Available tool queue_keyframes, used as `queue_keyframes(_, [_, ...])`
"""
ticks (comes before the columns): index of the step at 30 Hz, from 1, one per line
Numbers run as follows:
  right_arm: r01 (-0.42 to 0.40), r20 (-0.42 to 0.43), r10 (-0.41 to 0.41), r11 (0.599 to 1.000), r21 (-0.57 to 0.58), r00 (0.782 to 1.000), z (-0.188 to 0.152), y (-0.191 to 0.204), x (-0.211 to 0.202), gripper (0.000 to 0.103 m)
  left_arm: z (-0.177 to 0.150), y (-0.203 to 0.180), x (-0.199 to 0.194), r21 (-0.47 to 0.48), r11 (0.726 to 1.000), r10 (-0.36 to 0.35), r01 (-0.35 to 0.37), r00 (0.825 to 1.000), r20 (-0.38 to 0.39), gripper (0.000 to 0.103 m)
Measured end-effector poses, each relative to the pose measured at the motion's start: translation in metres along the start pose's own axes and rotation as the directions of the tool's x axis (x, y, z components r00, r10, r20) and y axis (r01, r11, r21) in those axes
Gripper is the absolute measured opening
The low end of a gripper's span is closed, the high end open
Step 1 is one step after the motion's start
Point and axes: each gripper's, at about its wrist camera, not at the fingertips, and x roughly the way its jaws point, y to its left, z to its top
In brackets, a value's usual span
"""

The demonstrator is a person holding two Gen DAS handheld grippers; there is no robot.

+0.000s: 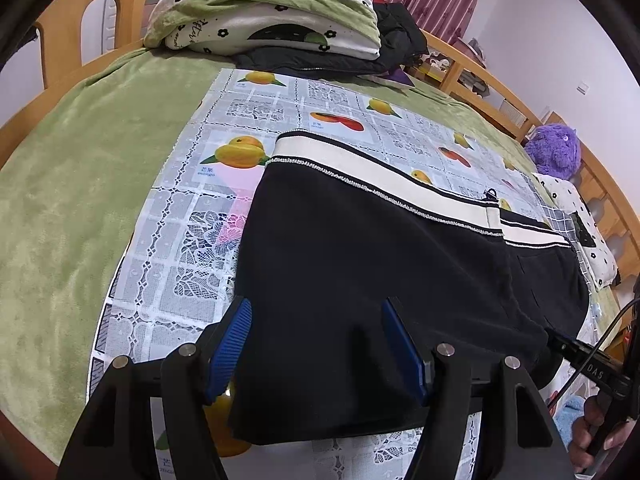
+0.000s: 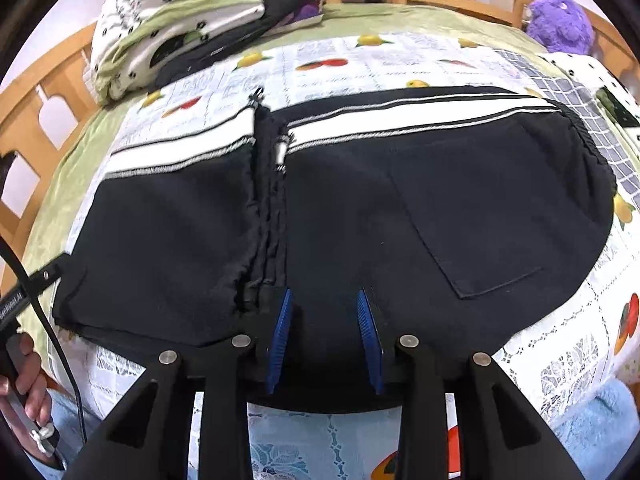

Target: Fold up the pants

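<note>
The black pants (image 2: pixel 360 208) lie folded on the bed (image 1: pixel 60 200); both tools, left tool (image 1: pixel 316 344) and right tool (image 2: pixel 324 340), are spread, so next they must pinch an edge.

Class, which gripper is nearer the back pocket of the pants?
Right. The right gripper sits just beside the pocket; the left gripper is over the other end of the pants.

Pants (image 2: pixel 360 200) showing black, white stripe edged in black. Cloth (image 1: pixel 180 248) under pants showing pale lace print with yellow and red fruit. Blanket (image 1: pixel 60 200) beside pants showing green. Plush (image 1: pixel 554 150) beyond pants showing purple. Pads (image 2: pixel 282 328) showing blue.
</note>
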Motion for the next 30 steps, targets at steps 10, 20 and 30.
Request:
queue_keyframes(10, [0.028,0.036,-0.029,0.999,0.029,0.999,0.006,-0.004,-0.010,0.048,0.000,0.000,-0.002,0.006,1.000,0.006,-0.006,1.000,0.007,0.065])
queue_keyframes(20, [0.048,0.098,-0.049,0.999,0.010,0.994,0.008,-0.005,-0.029,0.069,0.001,0.000,-0.007,0.024,1.000,0.013,-0.014,0.999,0.031,0.065])
queue_keyframes(30, [0.100,0.138,-0.097,0.995,-0.015,0.986,0.006,-0.005,-0.036,0.069,0.000,0.001,-0.014,0.052,0.999,0.012,-0.016,0.996,0.084,0.065])
